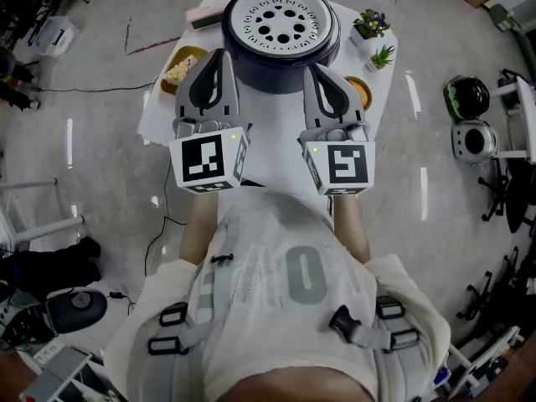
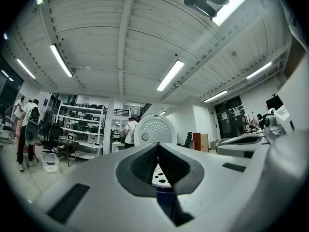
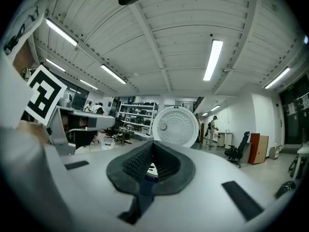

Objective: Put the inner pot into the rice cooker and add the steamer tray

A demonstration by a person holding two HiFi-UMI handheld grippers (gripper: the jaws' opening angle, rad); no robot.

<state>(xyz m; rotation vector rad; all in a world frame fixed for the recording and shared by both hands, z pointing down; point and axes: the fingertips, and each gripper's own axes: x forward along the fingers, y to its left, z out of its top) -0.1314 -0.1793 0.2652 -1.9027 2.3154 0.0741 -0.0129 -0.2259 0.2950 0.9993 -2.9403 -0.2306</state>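
a white table point(image 1: 272, 145) stands on a grey floor point(image 1: 92, 132). two small potted plants point(image 1: 371, 23) are at its far right corner. a yellow dish of food point(image 1: 182, 68) is at its left edge, an orange bowl point(image 1: 361, 91) at its right edge, and a pink flat thing point(image 1: 203, 15) at its far left corner.

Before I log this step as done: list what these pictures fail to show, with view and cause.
Inner pot: head view, tray covers the cooker; whether it sits inside is hidden.
Cooker front: both gripper views, shut jaws block all but a sliver of tray.
Orange bowl: head view, right gripper covers part; contents unclear.
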